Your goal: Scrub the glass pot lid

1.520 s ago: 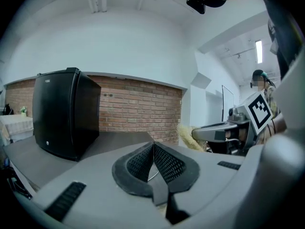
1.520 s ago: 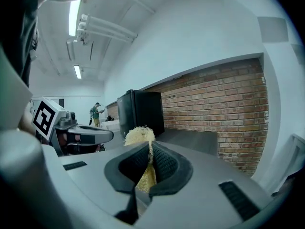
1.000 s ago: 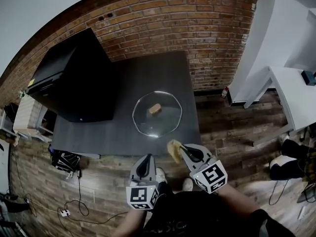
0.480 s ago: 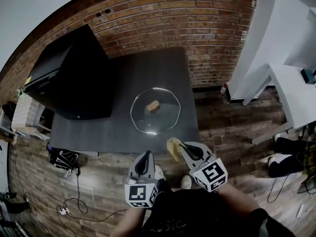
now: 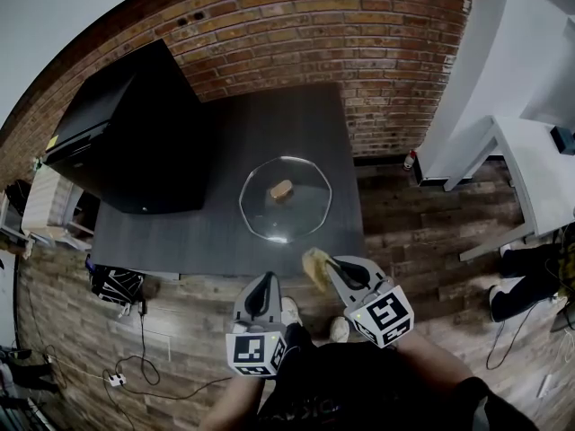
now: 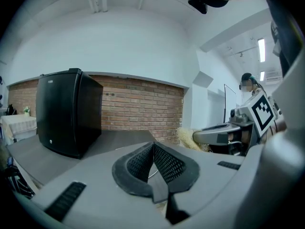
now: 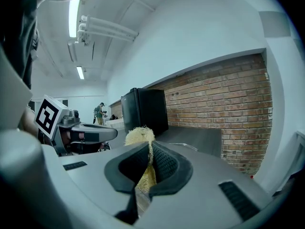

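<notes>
The glass pot lid lay flat on the table, ahead of both grippers — nearer the right gripper, clamped on a yellow scrubber; the left gripper, jaws together, held nothing.

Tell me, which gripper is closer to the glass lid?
Right, slightly. The right gripper, holding a yellow scrubber, reaches the table edge in front of the lid; the left gripper sits farther back, shut and empty.

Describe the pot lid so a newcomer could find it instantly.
Start at the dark table against the brick wall. The glass pot lid lies flat near its front edge, right of the black cabinet. It is round and transparent, with a tan knob at its centre.
</notes>
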Demonstrator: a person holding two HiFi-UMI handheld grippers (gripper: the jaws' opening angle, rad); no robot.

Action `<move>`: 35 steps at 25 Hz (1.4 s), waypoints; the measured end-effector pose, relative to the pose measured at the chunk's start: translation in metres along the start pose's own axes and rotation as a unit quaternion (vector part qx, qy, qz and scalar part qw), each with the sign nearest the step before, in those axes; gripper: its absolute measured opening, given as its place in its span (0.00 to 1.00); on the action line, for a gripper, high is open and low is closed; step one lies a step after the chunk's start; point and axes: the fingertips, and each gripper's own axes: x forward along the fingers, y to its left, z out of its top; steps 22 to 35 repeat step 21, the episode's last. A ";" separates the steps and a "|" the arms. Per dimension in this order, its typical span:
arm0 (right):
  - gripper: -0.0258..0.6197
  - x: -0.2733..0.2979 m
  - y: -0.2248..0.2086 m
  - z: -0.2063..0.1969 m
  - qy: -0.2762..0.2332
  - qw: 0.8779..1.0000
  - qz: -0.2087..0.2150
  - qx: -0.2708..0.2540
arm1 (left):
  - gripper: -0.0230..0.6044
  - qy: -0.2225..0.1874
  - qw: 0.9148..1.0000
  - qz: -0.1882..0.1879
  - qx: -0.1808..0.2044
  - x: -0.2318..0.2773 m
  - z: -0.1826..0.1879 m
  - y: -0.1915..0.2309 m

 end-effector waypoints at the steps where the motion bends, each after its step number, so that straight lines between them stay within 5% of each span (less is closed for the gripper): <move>1: 0.08 0.000 0.000 0.000 0.000 1.000 0.001 -0.001 | 0.09 0.000 1.000 0.000 0.000 0.000 0.000 0.000; 35: 0.08 0.002 0.000 0.005 -0.007 1.000 0.008 -0.007 | 0.09 0.003 1.000 0.000 0.002 0.004 0.000 -0.001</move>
